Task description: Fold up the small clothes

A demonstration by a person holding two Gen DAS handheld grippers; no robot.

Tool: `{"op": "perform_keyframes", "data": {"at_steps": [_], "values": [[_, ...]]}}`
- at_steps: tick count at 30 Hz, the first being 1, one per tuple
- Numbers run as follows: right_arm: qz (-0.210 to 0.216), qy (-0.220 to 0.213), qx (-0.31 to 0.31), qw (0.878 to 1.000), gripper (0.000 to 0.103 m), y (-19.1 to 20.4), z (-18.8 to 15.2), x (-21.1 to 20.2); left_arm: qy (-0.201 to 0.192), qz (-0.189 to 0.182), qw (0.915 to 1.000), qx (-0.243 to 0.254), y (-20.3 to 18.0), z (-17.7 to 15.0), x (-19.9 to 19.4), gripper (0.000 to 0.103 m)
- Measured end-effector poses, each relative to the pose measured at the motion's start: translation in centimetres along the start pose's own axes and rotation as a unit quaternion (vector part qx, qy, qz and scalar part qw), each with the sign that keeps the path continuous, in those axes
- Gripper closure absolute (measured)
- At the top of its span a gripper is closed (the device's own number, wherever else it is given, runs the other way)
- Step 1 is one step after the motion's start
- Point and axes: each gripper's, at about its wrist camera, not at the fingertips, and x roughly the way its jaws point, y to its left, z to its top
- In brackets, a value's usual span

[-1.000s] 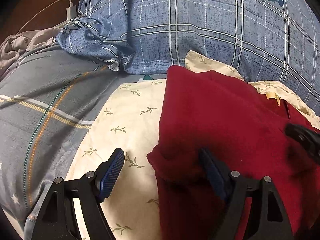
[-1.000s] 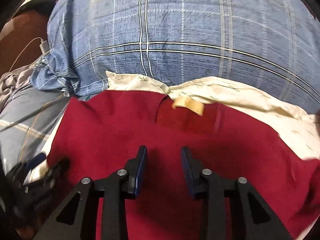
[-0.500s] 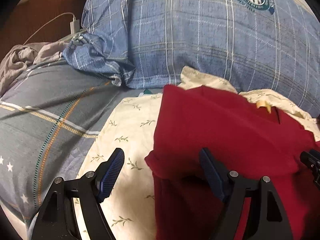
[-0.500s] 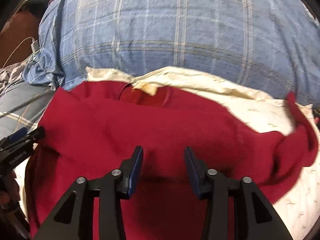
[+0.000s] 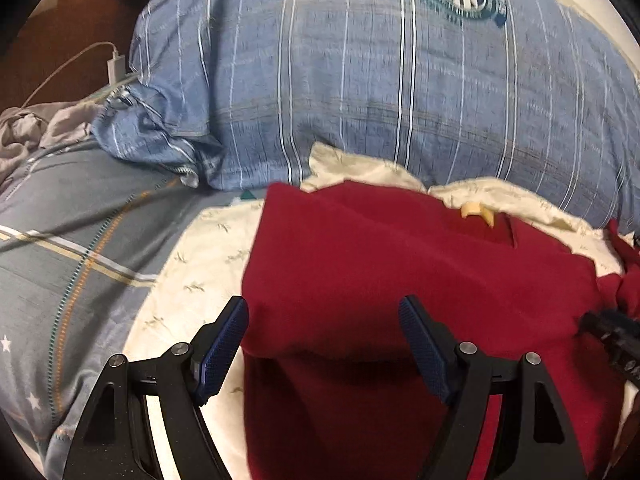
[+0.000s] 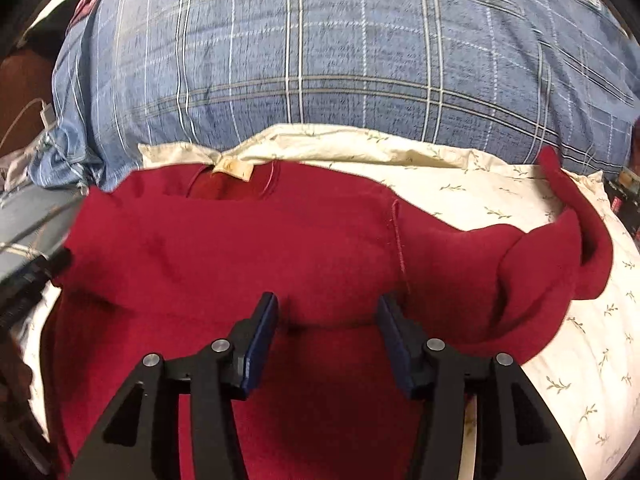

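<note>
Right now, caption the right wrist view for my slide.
Open right tongs over red sweater on cream leaf-print sheet.

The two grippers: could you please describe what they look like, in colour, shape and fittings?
Both the left gripper and the right gripper have matte black triangular frames with cut-outs, silver round pivot pins, and flat fingers faced with textured dark blue pads. No cables or sleeves show.
</note>
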Motion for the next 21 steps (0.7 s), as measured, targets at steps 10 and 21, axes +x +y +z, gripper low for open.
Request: {"op": "perform_keyframes", "data": {"at_steps": [10,21], "values": [[-0.013,0.007,0.011,1.0,0.046,0.1,0.0,2.0,0.026,0.018,0.9993,0.02,-1.0,0.4,2.5,0.026],[-0.003,0.004,0.0,1.0,0.04,1.3,-0.6,1.4,0.022,0.025,0.9991,0.025,-1.4,0.2,2.4,0.026]]}}
